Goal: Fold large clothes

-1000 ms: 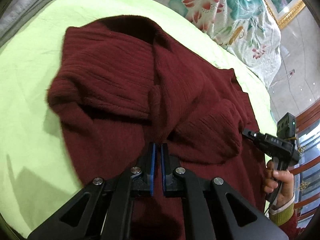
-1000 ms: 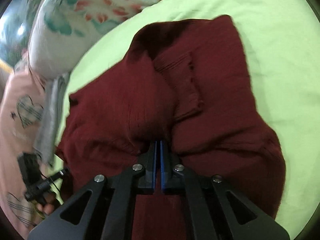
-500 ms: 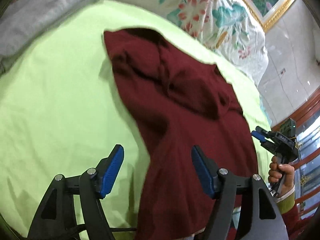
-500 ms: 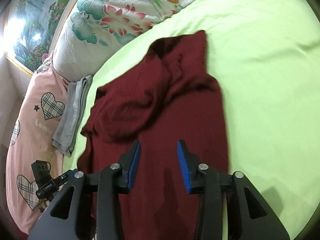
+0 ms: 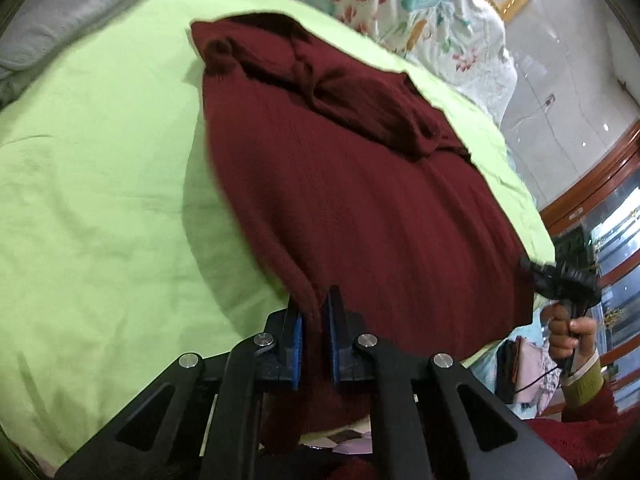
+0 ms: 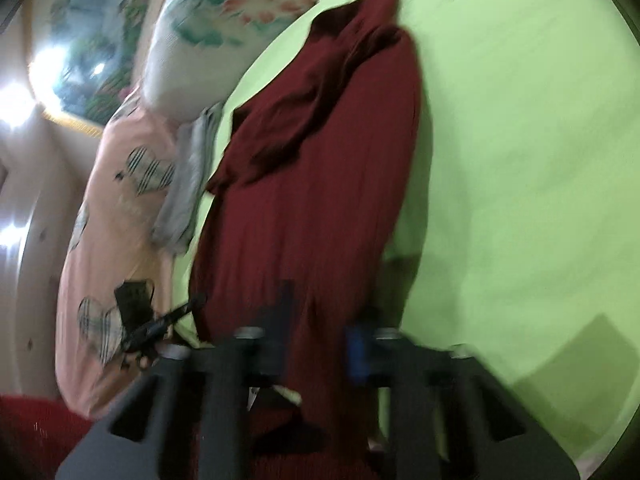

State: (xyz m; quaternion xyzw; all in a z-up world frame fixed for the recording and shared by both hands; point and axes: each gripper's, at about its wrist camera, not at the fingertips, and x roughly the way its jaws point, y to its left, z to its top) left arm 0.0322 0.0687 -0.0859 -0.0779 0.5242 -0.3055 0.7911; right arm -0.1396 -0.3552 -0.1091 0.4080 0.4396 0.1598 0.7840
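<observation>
Nearest the left wrist camera, the left gripper (image 5: 315, 316) has its blue-padded jaws drawn almost together on the near hem of the dark red knitted sweater (image 5: 360, 208); they have just been closing, and the knit is pinched between the pads, bunched into a narrow fold that runs down between the black fingers. The right gripper (image 6: 320, 320) is smeared by motion in its own view: its jaws have likewise just been closing, with the sweater's near edge between them, and the cloth appears caught there, though the blur keeps the pad contact from being certain. In the left view the same tool shows small at the sweater's far corner, gripped by the person's right hand (image 5: 568, 334) with a yellowish cuff below it. From both grippers the sweater stretches away across the light green bedsheet (image 5: 100, 184), its lower body pulled fairly flat, its upper part and sleeves lying rumpled in folds at the far end. Beyond it along the head of the bed sits a white pillow with a red and teal floral print (image 5: 420, 12). A folded grey cloth (image 5: 68, 12) lies at the sheet's far left edge, and a pink pillow with checked hearts (image 6: 112, 216) appears beside it in the right view.
</observation>
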